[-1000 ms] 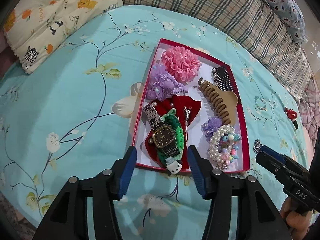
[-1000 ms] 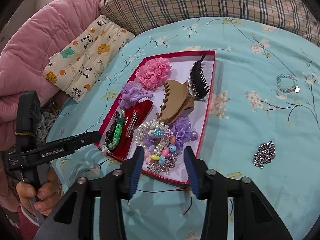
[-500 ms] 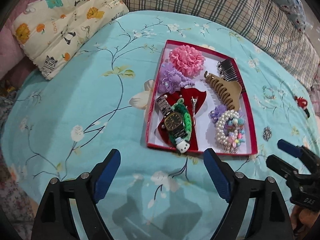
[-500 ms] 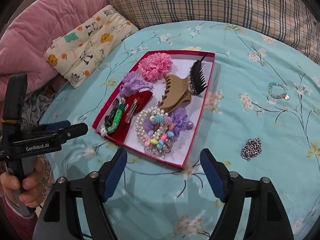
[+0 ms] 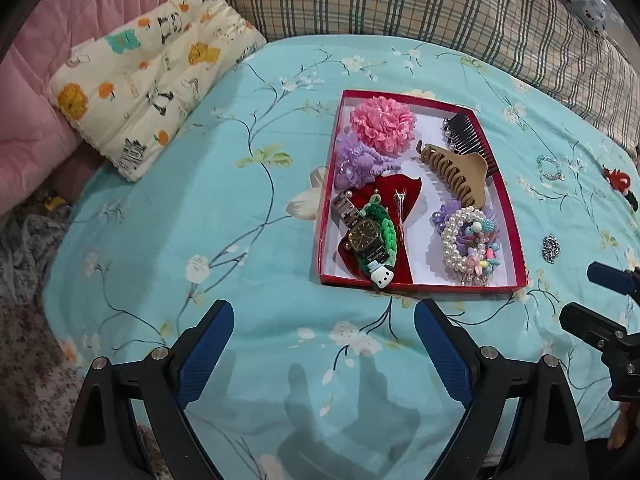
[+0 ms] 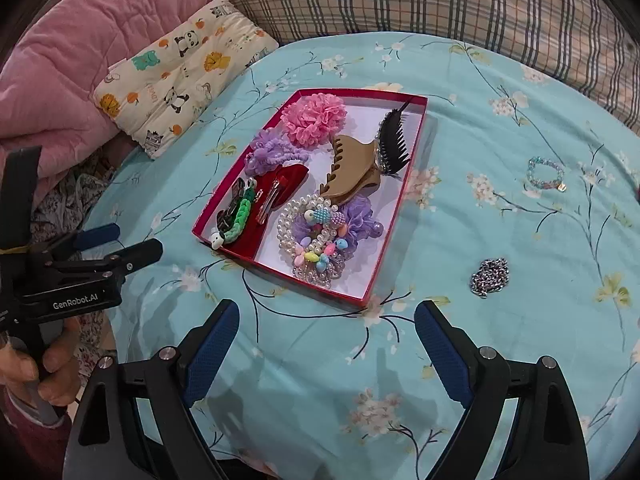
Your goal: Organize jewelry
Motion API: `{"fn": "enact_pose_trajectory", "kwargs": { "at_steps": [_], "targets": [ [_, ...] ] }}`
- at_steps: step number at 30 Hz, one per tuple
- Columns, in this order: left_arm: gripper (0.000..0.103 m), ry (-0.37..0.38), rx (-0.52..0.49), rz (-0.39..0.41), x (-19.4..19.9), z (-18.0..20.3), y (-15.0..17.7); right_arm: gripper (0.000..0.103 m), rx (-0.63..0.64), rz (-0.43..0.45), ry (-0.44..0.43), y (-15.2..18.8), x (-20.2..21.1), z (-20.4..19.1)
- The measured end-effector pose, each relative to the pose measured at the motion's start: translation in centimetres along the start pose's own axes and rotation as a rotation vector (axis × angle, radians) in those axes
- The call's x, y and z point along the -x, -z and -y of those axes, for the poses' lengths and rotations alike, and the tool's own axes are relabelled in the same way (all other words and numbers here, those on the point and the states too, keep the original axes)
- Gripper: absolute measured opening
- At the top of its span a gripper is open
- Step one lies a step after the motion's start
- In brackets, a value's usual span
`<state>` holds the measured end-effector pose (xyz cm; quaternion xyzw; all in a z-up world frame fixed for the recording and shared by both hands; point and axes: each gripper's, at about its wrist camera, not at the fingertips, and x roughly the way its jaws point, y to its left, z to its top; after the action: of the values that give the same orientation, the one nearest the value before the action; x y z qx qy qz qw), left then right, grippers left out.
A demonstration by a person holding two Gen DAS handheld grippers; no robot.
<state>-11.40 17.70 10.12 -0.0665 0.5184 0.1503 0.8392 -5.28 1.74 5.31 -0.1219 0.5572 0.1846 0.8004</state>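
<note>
A red-rimmed tray (image 5: 325, 216) (image 6: 390, 224) lies on the blue floral bedspread. It holds a pink scrunchie (image 5: 382, 124), a purple scrunchie (image 5: 358, 162), a tan claw clip (image 5: 456, 172), a black comb (image 5: 466, 132), a watch (image 5: 365, 237) on a green braided band, and pearl bracelets (image 5: 470, 240). A silver chain (image 6: 490, 276) and a beaded bracelet (image 6: 544, 172) lie on the bedspread right of the tray. My left gripper (image 5: 324, 344) is open and empty, in front of the tray. My right gripper (image 6: 326, 344) is open and empty, near the tray's front corner.
A cartoon-print cushion (image 5: 156, 80) lies at the back left beside a pink quilt (image 6: 80, 60). A plaid pillow (image 5: 440, 12) runs along the back. A small red ornament (image 5: 618, 180) lies at the far right.
Both grippers have pulled back and up from the tray and opened wide. The items in the tray have not moved.
</note>
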Motion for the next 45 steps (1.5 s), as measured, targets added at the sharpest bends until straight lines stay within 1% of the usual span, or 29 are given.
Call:
{"fn": "enact_pose_trajectory", "kwargs": {
  "at_steps": [4, 8, 14, 23, 32, 45],
  "targets": [
    [0.096, -0.035, -0.026, 0.021, 1.1, 0.3, -0.2, 0.091, 0.028, 0.006, 0.013, -0.6, 0.8, -0.3],
    [0.097, -0.050, -0.041, 0.031, 1.6, 0.6, -0.4, 0.091, 0.046, 0.014, 0.026, -1.3, 1.5, -0.3],
    [0.098, -0.061, -0.045, 0.029, 0.9, 0.6, -1.2, 0.092, 0.054, 0.027, 0.048, -2.4, 1.6, 0.0],
    [0.098, -0.068, -0.033, 0.006, -1.9, 0.3, -2.6, 0.092, 0.021, 0.000, 0.056, -3.0, -0.9, 0.8],
    [0.098, -0.049, -0.024, -0.020, -4.0, 0.6, -3.4, 0.092, 0.005, -0.022, 0.040, -3.3, -2.6, 1.0],
    [0.098, -0.038, -0.031, -0.014, -4.5, 1.2, -3.9, 0.092, -0.001, -0.037, 0.033, -4.2, -4.1, 1.1]
  ]
}}
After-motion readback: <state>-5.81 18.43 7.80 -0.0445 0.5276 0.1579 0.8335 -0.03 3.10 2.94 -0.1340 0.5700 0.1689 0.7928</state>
